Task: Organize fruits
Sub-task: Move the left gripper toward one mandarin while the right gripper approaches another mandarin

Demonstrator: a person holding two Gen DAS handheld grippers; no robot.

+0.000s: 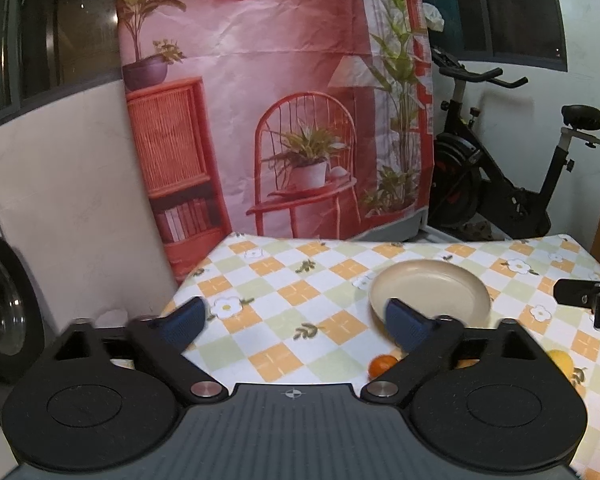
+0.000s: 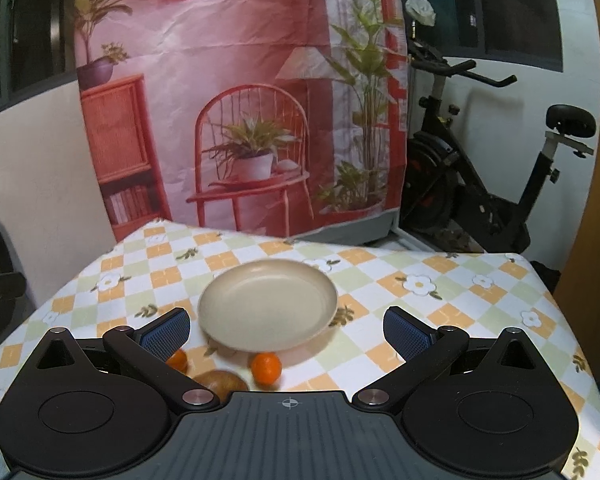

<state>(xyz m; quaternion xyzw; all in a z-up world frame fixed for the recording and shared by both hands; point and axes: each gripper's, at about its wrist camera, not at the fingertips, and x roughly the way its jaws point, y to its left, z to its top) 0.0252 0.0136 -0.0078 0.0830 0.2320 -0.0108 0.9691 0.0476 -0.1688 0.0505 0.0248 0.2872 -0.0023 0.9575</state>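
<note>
A beige plate (image 2: pixel 268 304) sits empty on the checkered tablecloth (image 2: pixel 440 304); it also shows in the left wrist view (image 1: pixel 432 288). In the right wrist view an orange (image 2: pixel 266 367) lies just in front of the plate, a second orange (image 2: pixel 179 361) is partly hidden behind my left finger, and a brown fruit (image 2: pixel 222 384) lies at the gripper body. My right gripper (image 2: pixel 286 334) is open and empty above them. My left gripper (image 1: pixel 296 322) is open and empty left of the plate. An orange (image 1: pixel 382 364) and a yellow fruit (image 1: pixel 560 360) lie near it.
A pink printed backdrop (image 2: pixel 240 100) hangs behind the table. An exercise bike (image 2: pixel 480 184) stands at the back right. The right gripper shows at the right edge of the left wrist view (image 1: pixel 588 300). The table's left edge (image 1: pixel 180 292) drops off near my left gripper.
</note>
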